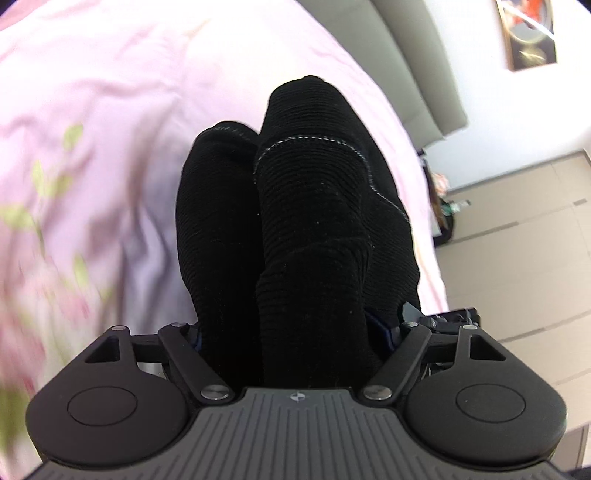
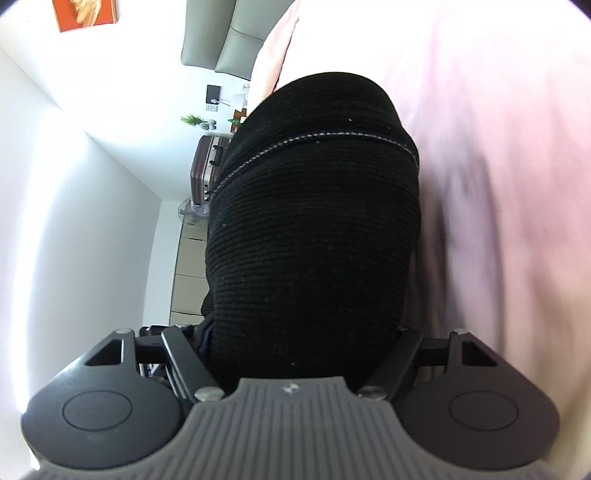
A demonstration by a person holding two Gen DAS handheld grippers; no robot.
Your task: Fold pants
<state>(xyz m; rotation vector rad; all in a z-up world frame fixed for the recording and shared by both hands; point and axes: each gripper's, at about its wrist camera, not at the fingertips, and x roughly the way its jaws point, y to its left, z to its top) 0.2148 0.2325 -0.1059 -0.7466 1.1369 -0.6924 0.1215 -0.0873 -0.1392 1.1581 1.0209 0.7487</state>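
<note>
Black ribbed pants (image 1: 303, 221) with pale stitched seams hang bunched from my left gripper (image 1: 295, 332), which is shut on the fabric; its fingertips are hidden under the cloth. In the right wrist view the same black pants (image 2: 314, 221) fill the centre, and my right gripper (image 2: 299, 332) is shut on them, fingertips also hidden. Both grippers hold the pants above a pink bedsheet (image 1: 110, 110), which also shows on the right of the right wrist view (image 2: 498, 147).
The sheet has a green and pink flower print (image 1: 44, 184). A grey headboard (image 1: 413, 55) and wall picture (image 1: 528, 33) lie beyond. The floor (image 1: 517, 240) is beside the bed. A suitcase (image 2: 205, 166) and nightstand items stand by the white wall.
</note>
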